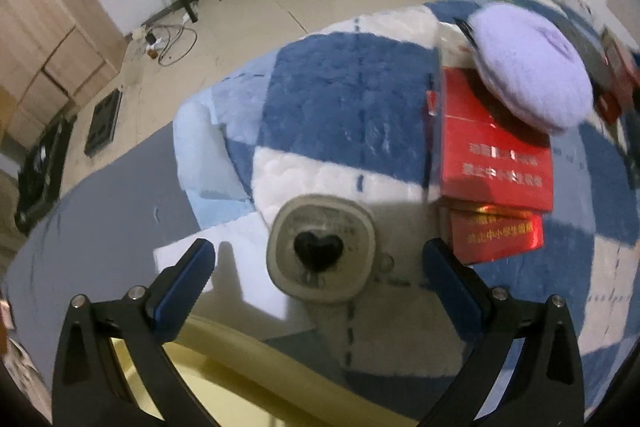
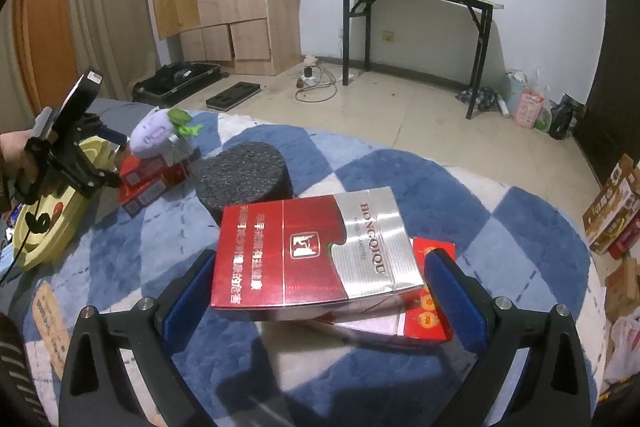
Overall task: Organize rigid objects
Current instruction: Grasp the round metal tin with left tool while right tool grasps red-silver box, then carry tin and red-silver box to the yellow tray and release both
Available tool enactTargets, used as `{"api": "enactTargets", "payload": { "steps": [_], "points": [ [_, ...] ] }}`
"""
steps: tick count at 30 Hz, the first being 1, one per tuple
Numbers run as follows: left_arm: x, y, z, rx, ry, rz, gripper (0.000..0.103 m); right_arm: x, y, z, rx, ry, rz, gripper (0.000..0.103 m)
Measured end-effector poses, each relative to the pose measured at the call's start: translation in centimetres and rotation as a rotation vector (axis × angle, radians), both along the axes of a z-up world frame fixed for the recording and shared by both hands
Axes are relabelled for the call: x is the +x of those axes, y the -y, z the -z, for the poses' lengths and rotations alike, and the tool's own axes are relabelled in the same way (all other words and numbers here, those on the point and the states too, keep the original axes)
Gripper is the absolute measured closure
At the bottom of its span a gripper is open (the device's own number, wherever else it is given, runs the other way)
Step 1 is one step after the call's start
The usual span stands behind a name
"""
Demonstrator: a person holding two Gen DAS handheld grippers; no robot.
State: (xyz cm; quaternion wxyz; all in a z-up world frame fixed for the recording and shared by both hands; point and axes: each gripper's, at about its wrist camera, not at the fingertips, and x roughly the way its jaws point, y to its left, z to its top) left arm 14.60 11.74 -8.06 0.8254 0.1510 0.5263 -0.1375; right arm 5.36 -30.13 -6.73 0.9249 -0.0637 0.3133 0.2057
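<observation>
While both tools stood wide open and held nothing, each was lined up on its own target. The left tool (image 1: 318, 263) had its blue pads either side of a cream rounded-square container (image 1: 322, 253) with a black heart-shaped centre, which lay on the blue-and-white checked blanket (image 1: 344, 99), near its edge. The right tool (image 2: 320, 277) bracketed a red-and-silver cigarette box (image 2: 316, 259) lying tilted on a smaller red pack (image 2: 430, 291).

To grip well, I judged each tool should come lower so the pads met the side walls squarely, then close slowly. The tilted box could slide off the pack beneath if pinched only at its raised edge. The plush blanket might also let the container tip.

The left wrist view alone showed the container and the yellow tray (image 1: 224, 383) below the tool, likely where things go, along with two stacked red boxes (image 1: 496, 151) under a lilac plush toy (image 1: 532, 67). The right wrist view alone showed a dark foam cylinder (image 2: 244, 175) and the left tool from outside, poised over the tray.
</observation>
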Motion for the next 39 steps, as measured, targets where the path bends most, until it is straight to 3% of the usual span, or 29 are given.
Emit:
{"api": "enactTargets", "payload": {
  "steps": [2,5,10,13,18,19,21,32,39],
  "points": [
    [0.1,-0.4,-0.2,-0.03,0.006,-0.032,0.003,0.2,-0.2,0.3,-0.021,0.01,0.002,0.0],
    [0.4,-0.3,-0.2,-0.043,0.008,-0.046,0.019,0.4,-0.4,0.4,-0.032,0.026,0.014,0.0],
    [0.0,0.8,0.0,-0.002,0.034,0.012,0.02,0.3,-0.4,0.3,-0.033,0.023,0.048,0.0],
    [0.1,0.6,0.0,-0.03,0.023,-0.008,0.02,0.5,-0.1,0.3,-0.012,0.006,0.052,0.0],
    [-0.1,0.4,0.0,-0.068,0.022,0.012,0.038,0.7,0.0,0.4,0.006,0.016,0.053,0.0],
    [-0.3,0.5,-0.1,-0.062,0.033,0.012,0.04,0.7,0.0,0.4,0.009,0.023,0.053,0.001],
    [-0.3,0.8,-0.1,-0.061,0.038,0.005,0.048,0.5,0.1,0.4,0.001,0.038,0.052,0.013],
    [-2.4,0.1,-1.7,-0.1,0.03,-0.051,0.05,-1.0,0.1,-1.2,0.013,0.096,0.043,0.015],
    [-5.0,-2.3,-6.5,-0.164,0.093,-0.178,0.05,-2.6,0.2,-2.3,0.041,0.117,0.058,0.015]
  ]
}}
